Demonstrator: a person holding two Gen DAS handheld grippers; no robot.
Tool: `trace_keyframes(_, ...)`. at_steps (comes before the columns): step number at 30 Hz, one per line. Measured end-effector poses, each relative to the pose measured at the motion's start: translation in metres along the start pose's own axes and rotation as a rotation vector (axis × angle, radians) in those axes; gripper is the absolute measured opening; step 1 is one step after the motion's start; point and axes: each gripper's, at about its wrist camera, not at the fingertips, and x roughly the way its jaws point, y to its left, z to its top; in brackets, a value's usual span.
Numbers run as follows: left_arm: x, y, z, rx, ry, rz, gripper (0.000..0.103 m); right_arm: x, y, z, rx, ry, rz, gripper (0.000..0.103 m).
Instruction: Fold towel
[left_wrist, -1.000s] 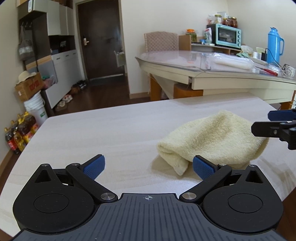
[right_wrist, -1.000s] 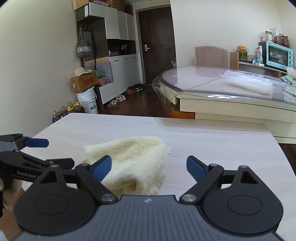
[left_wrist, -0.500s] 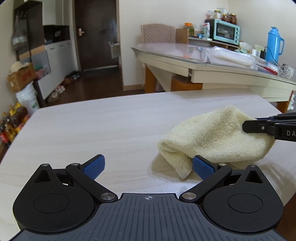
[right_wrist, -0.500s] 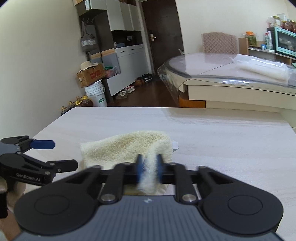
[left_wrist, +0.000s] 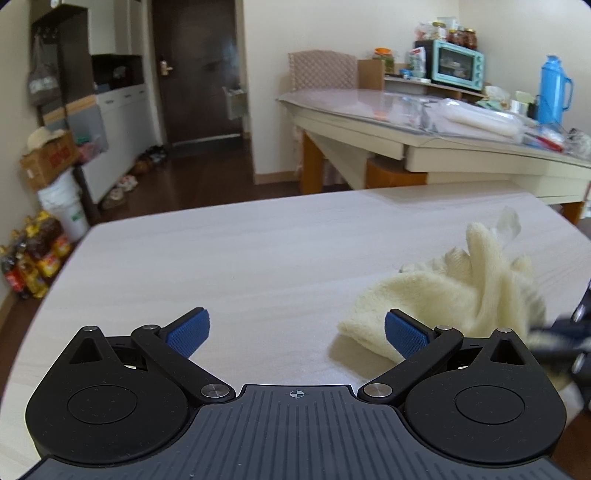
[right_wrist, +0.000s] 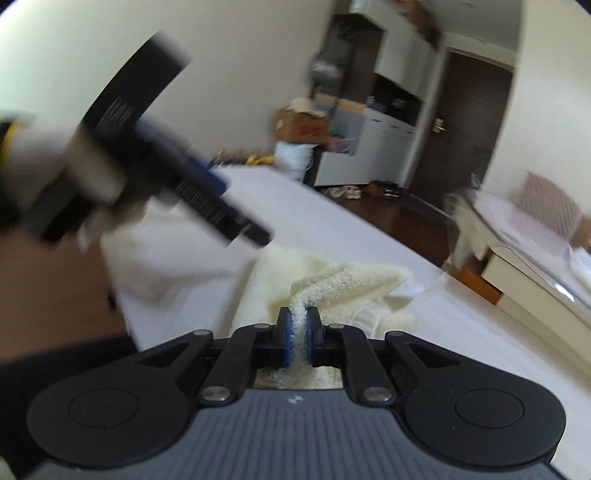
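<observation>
A crumpled pale yellow towel (left_wrist: 454, 295) lies on the light wooden table (left_wrist: 258, 258), at the right in the left wrist view. My left gripper (left_wrist: 295, 332) is open just left of the towel, its right pad close to the towel's near corner, nothing between its fingers. My right gripper (right_wrist: 298, 325) is shut on a fold of the towel (right_wrist: 332, 284) and has lifted it a little; the view is tilted and blurred. The right gripper shows as a dark blur (left_wrist: 565, 332) at the right edge of the left wrist view.
A second table (left_wrist: 443, 147) with a plastic cover stands behind, carrying a blue thermos (left_wrist: 552, 92) and a teal toaster oven (left_wrist: 458, 64). Bottles (left_wrist: 29, 258), a white bucket (left_wrist: 62, 210) and a cardboard box (left_wrist: 48, 162) sit on the floor at left. The blurred left gripper (right_wrist: 177, 177) crosses the right wrist view.
My right gripper went from open to shut on the towel's edge, then rolled and pulled the fold up. My left gripper shifted slightly, with the towel now further right in its view.
</observation>
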Motion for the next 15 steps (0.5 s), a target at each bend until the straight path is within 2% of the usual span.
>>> trace_keyframes(4,0.003,-0.003,0.002,0.032,0.010,-0.118,0.103,-0.007,0.005,-0.002,-0.013,0.016,0.019,0.016)
trace_keyframes(8,0.010,-0.010,0.006,0.086,0.018,-0.198,0.100,-0.024,-0.009,-0.001,0.063,-0.023,0.018,0.019)
trace_keyframes(10,0.021,-0.017,0.009,0.123,0.039,-0.229,0.094,-0.031,-0.017,0.001,0.111,-0.054,0.003,0.020)
trace_keyframes(11,0.025,-0.020,0.010,0.139,0.050,-0.236,0.078,-0.035,-0.024,0.001,0.143,-0.069,-0.016,0.023)
trace_keyframes(12,0.030,-0.023,0.011,0.154,0.061,-0.243,0.069,-0.037,-0.029,0.001,0.162,-0.076,-0.029,0.024)
trace_keyframes(14,0.036,-0.030,0.011,0.197,0.077,-0.236,0.065,-0.039,-0.040,0.000,0.201,-0.082,-0.068,0.031)
trace_keyframes(15,0.039,-0.033,0.011,0.220,0.082,-0.229,0.057,-0.039,-0.045,-0.001,0.220,-0.081,-0.083,0.038)
